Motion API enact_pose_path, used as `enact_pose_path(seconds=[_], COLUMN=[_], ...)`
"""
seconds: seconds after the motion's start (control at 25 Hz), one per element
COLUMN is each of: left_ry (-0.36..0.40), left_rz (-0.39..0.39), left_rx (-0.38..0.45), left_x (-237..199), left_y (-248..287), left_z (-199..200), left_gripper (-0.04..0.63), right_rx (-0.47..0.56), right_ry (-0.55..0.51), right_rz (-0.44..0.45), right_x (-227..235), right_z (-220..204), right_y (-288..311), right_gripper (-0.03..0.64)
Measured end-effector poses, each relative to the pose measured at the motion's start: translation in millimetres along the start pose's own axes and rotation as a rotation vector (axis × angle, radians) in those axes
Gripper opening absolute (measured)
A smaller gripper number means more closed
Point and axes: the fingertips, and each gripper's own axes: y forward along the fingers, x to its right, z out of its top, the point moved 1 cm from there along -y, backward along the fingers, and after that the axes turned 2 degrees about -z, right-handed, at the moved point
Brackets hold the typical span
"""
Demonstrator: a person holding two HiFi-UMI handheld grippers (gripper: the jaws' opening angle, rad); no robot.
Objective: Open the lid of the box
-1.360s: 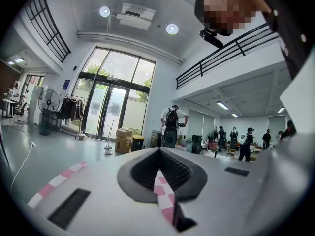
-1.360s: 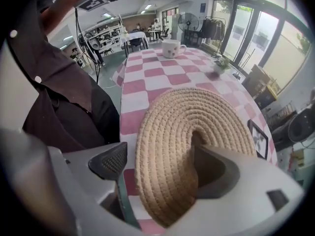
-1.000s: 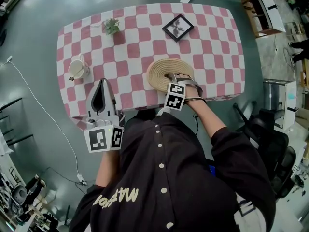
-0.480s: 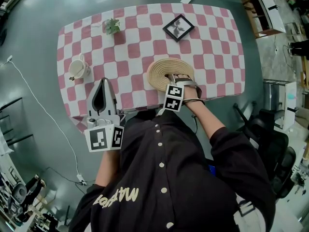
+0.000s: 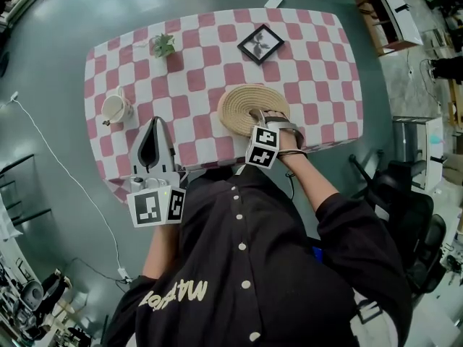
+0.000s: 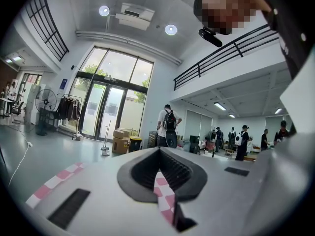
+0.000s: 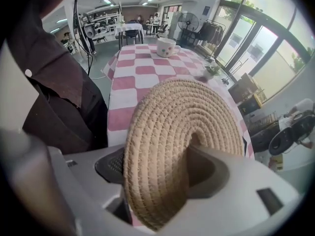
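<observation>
A round woven lid (image 5: 242, 107) covers the box in the middle of the pink checked table (image 5: 318, 63), near its front edge. My right gripper (image 5: 259, 116) points steeply down onto the lid's near part. In the right gripper view the lid (image 7: 182, 127) stands on edge between the jaws of the right gripper (image 7: 162, 168), bent around one of them. Those jaws have just been closing and now pinch the lid. My left gripper (image 5: 153, 121) lies level at the table's front left, shut and empty. The left gripper (image 6: 158, 150) looks out across the room.
At the table's left stands a white cup (image 5: 116, 107). A small plant (image 5: 163, 44) and a black picture frame (image 5: 260, 42) sit at the far side. Dark chairs (image 5: 405, 201) stand to the right, and a cable (image 5: 65, 172) runs over the floor at the left.
The whole head view has shifted a little. The right gripper stays on the lid's near part, and the left gripper has not moved.
</observation>
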Motion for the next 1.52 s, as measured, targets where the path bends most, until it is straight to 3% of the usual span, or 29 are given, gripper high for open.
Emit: enact_pose_path(seconds=[0.84,1.08,1.28,1.52], left_ry=[0.025,0.030,0.037,0.049], left_rz=[-0.047,-0.055,-0.064,-0.076], left_rx=[0.075,0.089,0.100,0.110], left_x=[23,28,34,39], left_y=[12,16,16,17], left_z=[23,26,30,35], left_gripper=[0.011,0.011,0.011,0.011], right_rx=[0.362,0.524,0.667,0.839], right_ry=[0.341,0.473,0.583,0.656], right_rz=[-0.188,-0.277,-0.300,-0.385], right_x=[67,90,102,114], right_z=[26,27,26,19], right_y=[-107,-154,-191,-240], right_gripper=[0.314,0.314,0.314,0.316])
